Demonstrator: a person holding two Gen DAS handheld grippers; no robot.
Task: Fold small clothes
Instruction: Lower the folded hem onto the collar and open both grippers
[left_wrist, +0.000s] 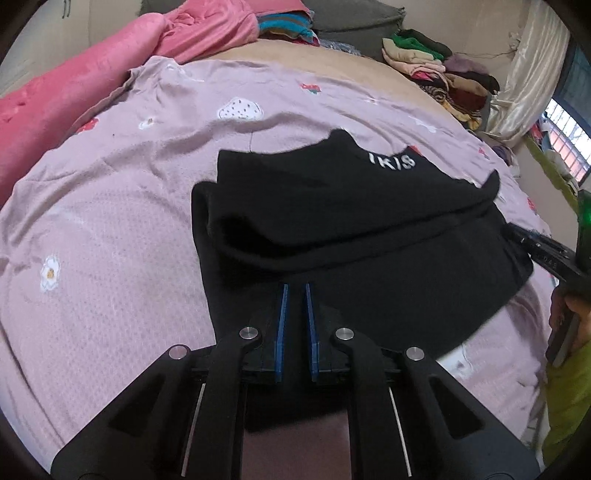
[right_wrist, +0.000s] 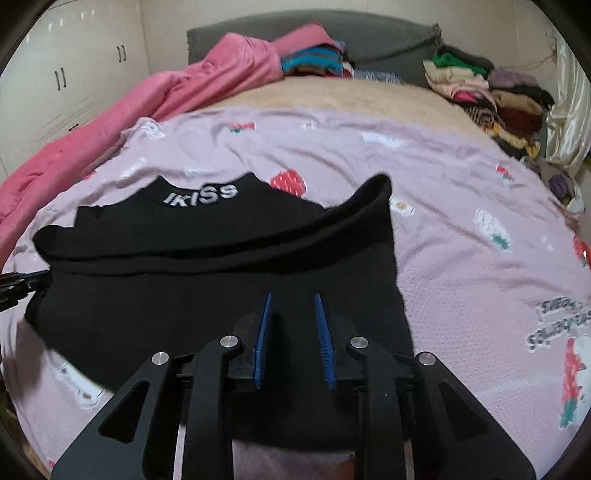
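- A bed fills both views, covered by a pale pink bedspread (left_wrist: 110, 229) printed with strawberries and flowers; a beige sheet (right_wrist: 332, 96) shows beyond it toward the grey headboard (right_wrist: 369, 33).
- A crumpled pink quilt (left_wrist: 74, 85) lies along the left side, stacks of folded clothes (right_wrist: 498, 96) sit at the far right corner, and a striped pile (right_wrist: 310, 61) rests by the headboard. White wardrobe doors (right_wrist: 66, 74) stand at the left, a cream curtain (left_wrist: 532, 66) and a window at the right.
- The black top (left_wrist: 351, 229) lies flat in the middle of the bedspread, collar with white lettering (right_wrist: 201, 195) pointing toward the headboard, hem toward the cameras; its long axis runs from the cameras to the headboard. Sleeves are folded across the chest, forming a thick band.
- The left gripper (left_wrist: 295, 291) hovers over the lower left part of the top, blue pads nearly together with a narrow gap, holding nothing.
- The right gripper (right_wrist: 293, 299) hovers over the lower right part, pads clearly apart and empty.
- The near hem is hidden behind both gripper bodies, and the fabric's blackness makes fold edges hard to trace. Printed text on the bedspread at the far right is blurred.
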